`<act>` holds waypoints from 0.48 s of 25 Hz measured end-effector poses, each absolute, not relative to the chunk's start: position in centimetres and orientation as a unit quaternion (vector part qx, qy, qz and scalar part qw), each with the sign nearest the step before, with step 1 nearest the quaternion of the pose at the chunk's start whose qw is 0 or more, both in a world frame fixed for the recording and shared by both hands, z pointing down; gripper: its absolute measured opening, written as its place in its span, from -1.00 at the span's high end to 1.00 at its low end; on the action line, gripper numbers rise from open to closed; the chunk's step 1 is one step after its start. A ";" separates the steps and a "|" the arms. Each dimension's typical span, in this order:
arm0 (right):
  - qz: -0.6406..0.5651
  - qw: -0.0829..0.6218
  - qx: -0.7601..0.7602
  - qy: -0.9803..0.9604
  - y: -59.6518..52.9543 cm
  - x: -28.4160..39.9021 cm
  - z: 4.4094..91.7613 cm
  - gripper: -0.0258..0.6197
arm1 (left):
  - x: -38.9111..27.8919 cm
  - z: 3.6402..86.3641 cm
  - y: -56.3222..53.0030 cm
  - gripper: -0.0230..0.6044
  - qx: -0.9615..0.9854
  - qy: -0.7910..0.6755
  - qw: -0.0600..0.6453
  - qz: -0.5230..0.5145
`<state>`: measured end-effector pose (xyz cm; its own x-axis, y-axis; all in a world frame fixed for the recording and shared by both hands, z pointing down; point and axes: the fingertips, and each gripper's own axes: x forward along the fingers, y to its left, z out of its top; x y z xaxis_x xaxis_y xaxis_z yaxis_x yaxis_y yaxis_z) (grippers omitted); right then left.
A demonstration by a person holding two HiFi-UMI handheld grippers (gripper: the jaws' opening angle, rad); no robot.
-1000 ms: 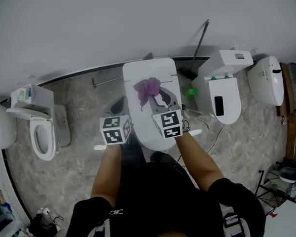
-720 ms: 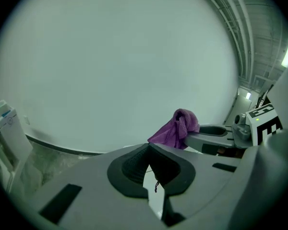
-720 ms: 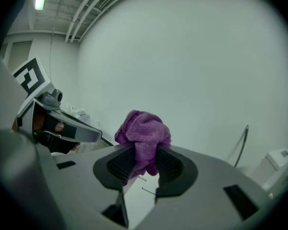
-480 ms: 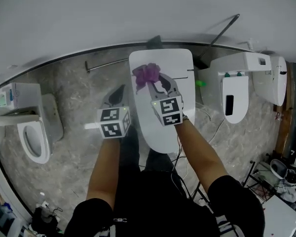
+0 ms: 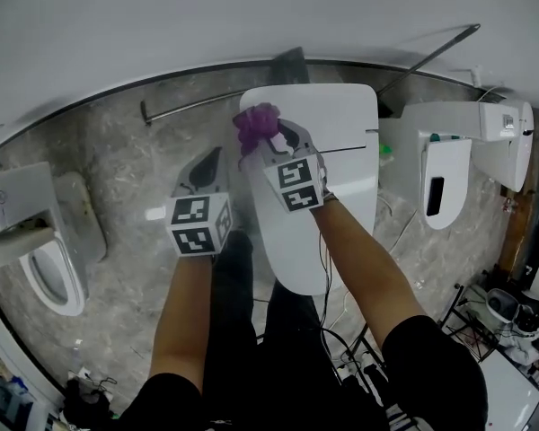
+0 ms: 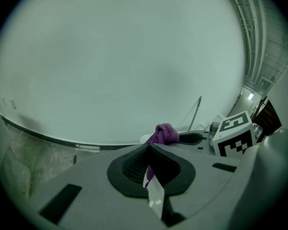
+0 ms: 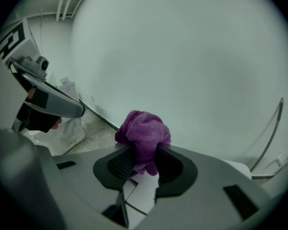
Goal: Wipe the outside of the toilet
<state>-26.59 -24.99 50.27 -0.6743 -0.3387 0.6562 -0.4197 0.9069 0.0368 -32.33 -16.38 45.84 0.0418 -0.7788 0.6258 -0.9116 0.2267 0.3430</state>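
Toilet [image 5: 337, 142]: white, lid shut, seen from above at the middle of the head view, its back set against the grey wall [image 5: 207, 16].
Cloth [image 7: 144, 135]: purple, bunched, held at the rear left corner of the lid, close to the wall.
Right gripper [image 7: 143, 153]: jaws are clamped on the cloth, which bulges out past the tips.
Right arm [image 5: 364, 272]: a bare forearm is stretched forward over the lid, with the marker cube above the lid's left half and the jaws pointed toward the wall.
Left gripper [image 6: 149, 151]: jaws are pressed together with nothing held between them; the cloth is seen beyond their tips.
Left arm [image 5: 184, 308]: a bare forearm is held forward alongside the right one, with the gripper over the marbled floor [image 5: 117, 169] just left of the toilet, apart from it.
Neighbouring toilets: one with the seat exposed is seen at the left edge [image 5: 49, 272], another with a closed lid at the right [image 5: 445, 182].
Pole [image 5: 431, 50]: leant against the wall behind the right-hand toilet.
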 end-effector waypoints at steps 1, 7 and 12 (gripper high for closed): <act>0.058 0.352 0.208 -0.911 -25.3 -27.0 51.2 0.55 | -32.7 46.5 -16.5 0.90 0.615 -0.686 0.379 0.088; 0.043 0.381 0.208 -0.900 -27.0 -28.7 54.8 0.55 | -34.4 49.4 -16.7 0.90 0.611 -0.683 0.390 0.090; 0.027 0.396 0.218 -0.891 -28.4 -28.9 56.4 0.55 | -34.9 50.8 -17.1 0.90 0.610 -0.683 0.393 0.085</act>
<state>-28.90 -28.44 56.40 -0.5907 -0.3681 0.7181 -0.4105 0.9032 0.1253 -34.88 -17.09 50.77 0.0538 -0.7661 0.6405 -0.8993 0.2416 0.3645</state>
